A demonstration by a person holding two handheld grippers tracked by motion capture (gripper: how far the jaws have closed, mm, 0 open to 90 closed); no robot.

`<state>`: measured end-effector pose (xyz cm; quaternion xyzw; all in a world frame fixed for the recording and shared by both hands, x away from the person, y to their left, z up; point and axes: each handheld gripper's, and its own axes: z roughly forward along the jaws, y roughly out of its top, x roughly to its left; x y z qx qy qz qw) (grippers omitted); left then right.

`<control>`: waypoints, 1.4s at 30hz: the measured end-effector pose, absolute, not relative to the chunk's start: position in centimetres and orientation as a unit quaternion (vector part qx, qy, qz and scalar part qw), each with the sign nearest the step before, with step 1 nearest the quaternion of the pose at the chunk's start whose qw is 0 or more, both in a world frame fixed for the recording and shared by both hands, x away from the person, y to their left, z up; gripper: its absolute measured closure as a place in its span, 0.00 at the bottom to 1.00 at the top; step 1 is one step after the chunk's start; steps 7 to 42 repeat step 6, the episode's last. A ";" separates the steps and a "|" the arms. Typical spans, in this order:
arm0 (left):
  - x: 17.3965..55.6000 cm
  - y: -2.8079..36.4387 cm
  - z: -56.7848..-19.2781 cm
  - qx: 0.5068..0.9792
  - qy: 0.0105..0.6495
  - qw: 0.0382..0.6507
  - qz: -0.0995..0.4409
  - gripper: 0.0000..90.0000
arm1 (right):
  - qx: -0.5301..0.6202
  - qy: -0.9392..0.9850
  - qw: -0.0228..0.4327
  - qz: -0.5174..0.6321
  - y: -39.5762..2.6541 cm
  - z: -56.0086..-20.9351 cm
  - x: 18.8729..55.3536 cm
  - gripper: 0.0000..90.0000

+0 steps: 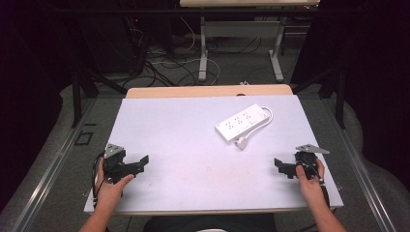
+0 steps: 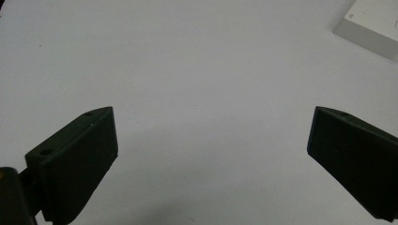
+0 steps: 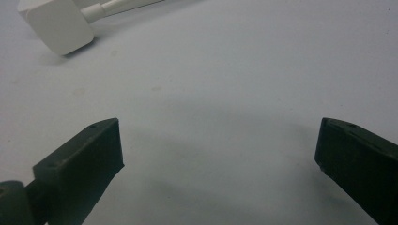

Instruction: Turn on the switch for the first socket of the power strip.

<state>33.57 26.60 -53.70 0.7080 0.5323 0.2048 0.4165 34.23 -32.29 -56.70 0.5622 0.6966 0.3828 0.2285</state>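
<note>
Left gripper (image 1: 143, 162): jaws spread wide, holding nothing, above bare table near the near-left corner.
Right gripper (image 1: 279, 165): jaws spread wide, empty, near the near-right corner.
Power strip (image 1: 241, 123): white, lying flat right of centre, well apart from both grippers.
Plug (image 1: 241, 142): at the strip's near end, its cable looped round the far end.
Table (image 1: 183, 145): pale top; nothing lies between grippers and strip.

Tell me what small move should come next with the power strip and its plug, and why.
Probably ease the right hand-held gripper forward and inward toward the plug. Its jaws stand wide open with nothing between them, and the plug lies loose on the table just in front of the power strip, nearer this gripper than the left hand-held gripper, which is also open.
</note>
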 end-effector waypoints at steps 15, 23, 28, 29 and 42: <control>33.6 26.6 -53.7 0.708 0.533 0.417 0.205 0.02 | 0.561 0.697 0.228 0.383 -32.2 -56.7 34.2 0.01; 33.6 26.6 -53.7 0.708 0.533 0.417 0.205 0.02 | 0.561 0.697 0.228 0.383 -32.2 -56.7 34.2 0.01; 33.6 26.6 -53.7 0.708 0.533 0.417 0.205 0.02 | 0.561 0.697 0.228 0.383 -32.2 -56.7 34.2 0.01; 33.6 26.6 -53.7 0.708 0.533 0.417 0.205 0.02 | 0.561 0.697 0.228 0.383 -32.2 -56.7 34.2 0.01; 33.6 26.6 -53.7 0.708 0.533 0.417 0.205 0.02 | 0.561 0.697 0.228 0.383 -32.2 -56.7 34.2 0.01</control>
